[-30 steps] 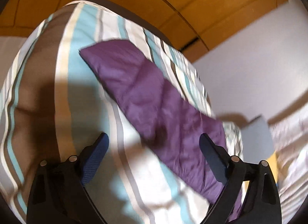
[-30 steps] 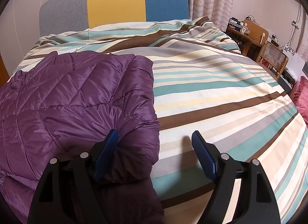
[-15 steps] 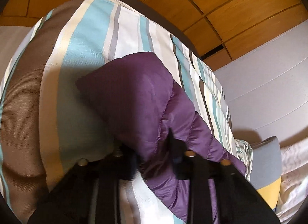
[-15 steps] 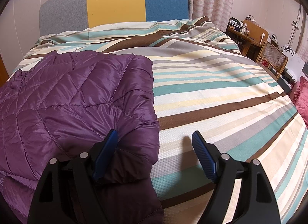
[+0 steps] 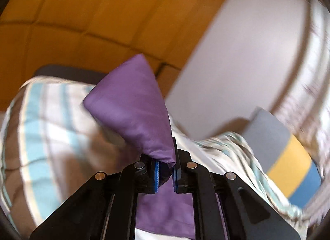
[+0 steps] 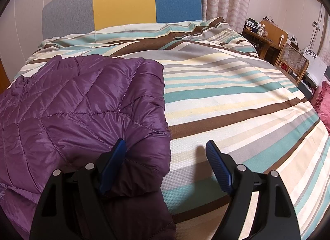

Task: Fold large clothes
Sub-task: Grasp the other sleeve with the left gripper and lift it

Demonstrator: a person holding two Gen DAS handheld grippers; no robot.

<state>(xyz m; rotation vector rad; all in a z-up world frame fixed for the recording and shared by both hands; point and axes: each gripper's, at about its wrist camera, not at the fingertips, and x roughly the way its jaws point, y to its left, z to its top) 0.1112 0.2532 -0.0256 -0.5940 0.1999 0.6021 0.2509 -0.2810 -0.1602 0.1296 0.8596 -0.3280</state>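
A purple quilted jacket lies on the left side of the striped bed. My left gripper is shut on a purple sleeve of the jacket and holds it lifted above the bedcover; the sleeve's end sticks up past the jaws. My right gripper is open, low over the jacket's near right corner, with its left finger on the purple fabric and its right finger over the bare bedcover.
A grey, yellow and blue headboard stands at the far end of the bed. A wooden desk and a chair stand to the right, with a pink cushion at the edge. Orange wooden panelling shows in the left wrist view.
My left gripper closed on the purple sleeve and lifted it, swinging the view upward. My right gripper has stayed still and open.
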